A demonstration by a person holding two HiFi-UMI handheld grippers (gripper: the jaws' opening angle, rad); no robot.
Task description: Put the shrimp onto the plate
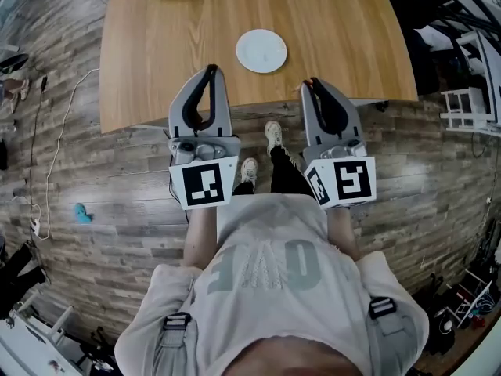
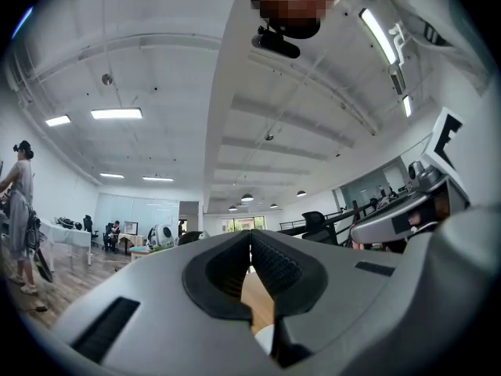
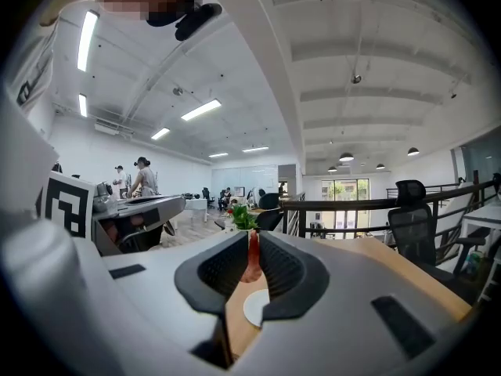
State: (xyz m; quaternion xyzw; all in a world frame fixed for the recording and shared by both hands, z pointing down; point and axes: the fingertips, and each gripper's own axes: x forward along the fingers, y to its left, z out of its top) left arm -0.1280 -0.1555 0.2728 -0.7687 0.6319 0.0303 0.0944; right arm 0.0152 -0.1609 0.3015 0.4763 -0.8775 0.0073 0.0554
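On wooden table (image 1: 156,45): round plate (image 1: 261,51) | right tongs (image 3: 252,237) pinch shrimp (image 3: 252,258) | left tongs (image 2: 250,233) closed

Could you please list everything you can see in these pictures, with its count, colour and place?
table: one, light wood, ahead of the person.
plate: one, white, empty, on the table near its front edge.
shrimp: one, red-orange, between the right gripper's jaws.
cable: one, white, on the floor left of the table.
blue object: one, on the floor at left; kind unclear.
shoes: two, white, on the floor between the grippers.
left gripper: grey, jaws together, empty, over the table's front edge.
right gripper: grey, shut on the shrimp, right of the plate.
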